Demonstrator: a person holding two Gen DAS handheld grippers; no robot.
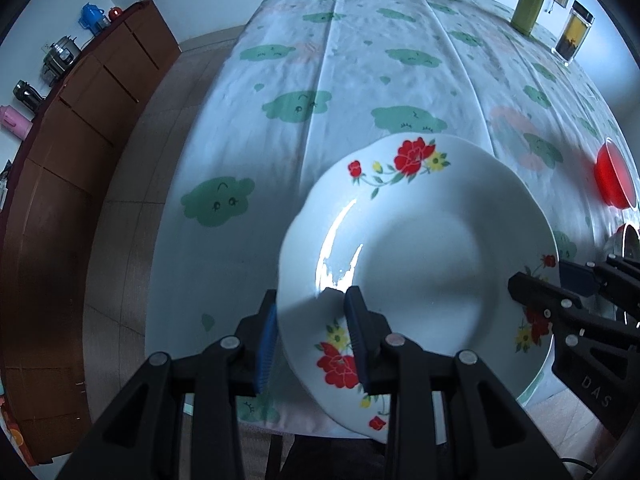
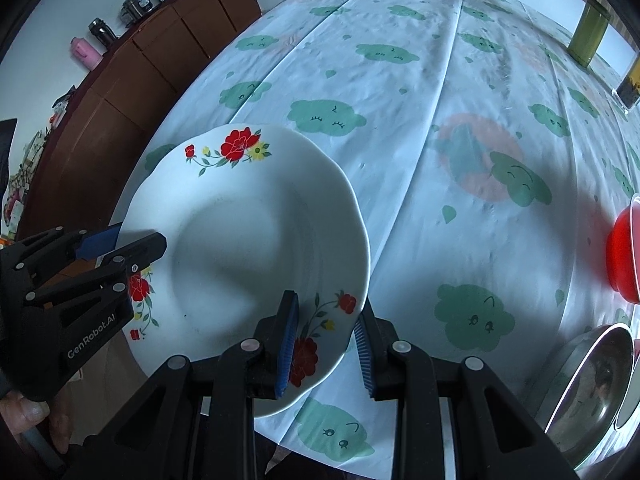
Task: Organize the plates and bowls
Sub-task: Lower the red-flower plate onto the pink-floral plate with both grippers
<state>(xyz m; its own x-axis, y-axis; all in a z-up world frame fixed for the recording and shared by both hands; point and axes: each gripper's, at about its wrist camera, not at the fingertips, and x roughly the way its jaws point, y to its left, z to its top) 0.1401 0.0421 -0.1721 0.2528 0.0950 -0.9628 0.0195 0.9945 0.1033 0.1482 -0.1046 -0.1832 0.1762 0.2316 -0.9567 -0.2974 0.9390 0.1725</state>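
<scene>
Floral plate [image 1: 420, 248] pinched at opposite rims by left gripper [image 1: 312, 340] and right gripper [image 2: 326, 348], above tablecloth [image 1: 360, 80]; red bowl [image 2: 622, 256] lying rightward.

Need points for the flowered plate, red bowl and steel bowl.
flowered plate [image 1: 420, 264]: left wrist view, on its white well.
red bowl [image 2: 622, 256]: right wrist view, on its outer wall.
steel bowl [image 2: 588, 392]: right wrist view, on its shiny inside.

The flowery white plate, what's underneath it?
Under the plate only the cloud-print tablecloth shows, spreading out around its rim. Both grippers, left and right, clamp its edge. Whatever lies directly beneath the plate is covered.
</scene>
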